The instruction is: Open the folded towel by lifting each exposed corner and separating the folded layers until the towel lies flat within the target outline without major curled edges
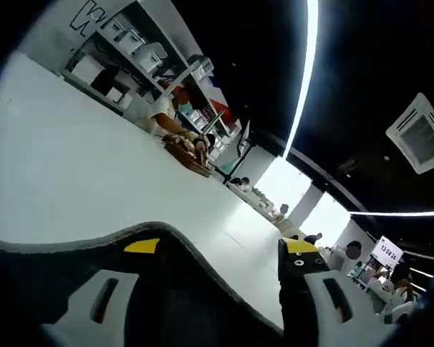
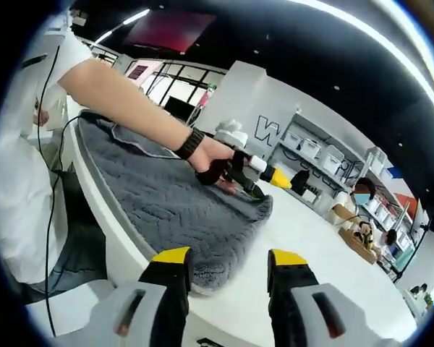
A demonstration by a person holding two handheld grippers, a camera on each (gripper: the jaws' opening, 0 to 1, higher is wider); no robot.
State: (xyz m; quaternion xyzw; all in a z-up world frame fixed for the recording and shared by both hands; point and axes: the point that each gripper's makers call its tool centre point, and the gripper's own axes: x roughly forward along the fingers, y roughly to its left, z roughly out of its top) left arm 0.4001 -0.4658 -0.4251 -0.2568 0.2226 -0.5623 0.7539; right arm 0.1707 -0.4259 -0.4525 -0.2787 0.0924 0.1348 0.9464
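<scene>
Grey towel (image 1: pixel 202 282) edge curves between my left gripper (image 1: pixel 224 249) jaws in the left gripper view; they stand apart, the white table (image 1: pixel 94 181) beyond. In the right gripper view, my right gripper (image 2: pixel 224 260) jaws stand open, bare, just above the towel's (image 2: pixel 181 210) near corner; across it my left gripper (image 2: pixel 264 188) meets its far edge.
</scene>
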